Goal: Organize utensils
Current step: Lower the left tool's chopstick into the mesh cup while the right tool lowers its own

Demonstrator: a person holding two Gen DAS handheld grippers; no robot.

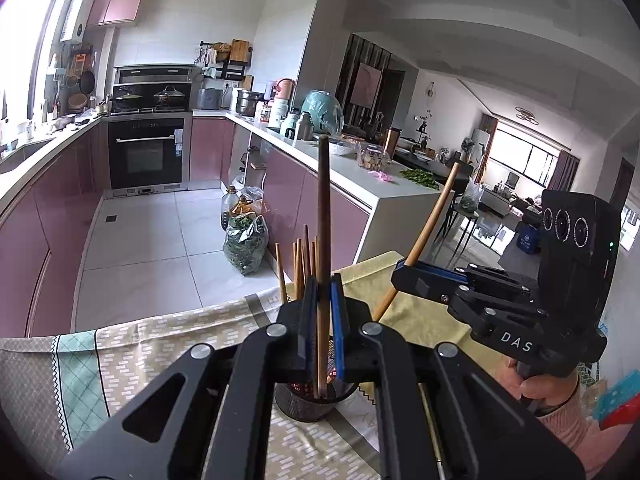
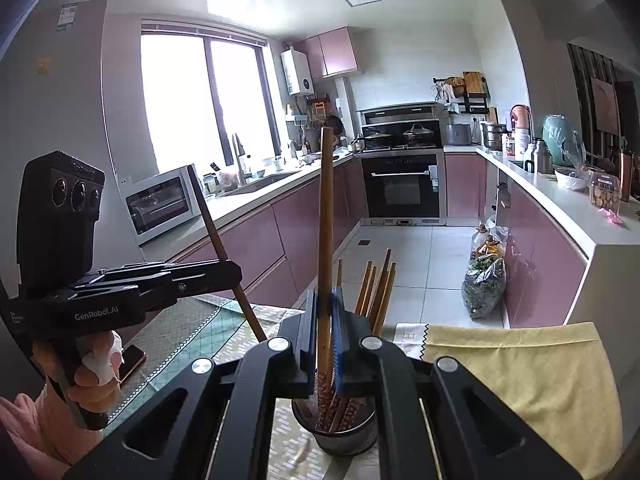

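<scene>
Nearest the lens we see the left gripper (image 1: 325, 312), its black jaws with blue pads closed on one dark brown wooden chopstick (image 1: 323, 216) that stands nearly upright. The right gripper (image 2: 323, 320) is likewise closed on one lighter brown wooden chopstick (image 2: 326, 216), also near upright. In the left view the right gripper (image 1: 404, 272) appears at the side, carried by a hand (image 1: 544, 384) in a pink sleeve; in the right view the left gripper (image 2: 236, 272) is carried by the other hand (image 2: 96, 372).

Below both held sticks stands one round black mesh utensil holder (image 2: 340, 436), into which their lower ends reach; we cannot tell whether they touch its bottom. About six further wooden chopsticks (image 2: 378, 292) lean in it.

The holder rests on a table covered by a patterned beige and teal tablecloth (image 1: 132, 344), with one plain yellow cloth (image 2: 520, 364) to the right. A dark phone (image 2: 134, 358) lies on the table near the left hand.

Beyond the table edge lie a pale tiled floor (image 1: 132, 236) and one clear bag of green leaves (image 1: 246, 248). Farther off, pink cabinets (image 2: 536, 256) under white counters flank one black built-in oven (image 2: 402, 188), two lidded pans on the hob above it, and one white countertop oven (image 2: 160, 204) beside a bright window (image 2: 192, 100).
</scene>
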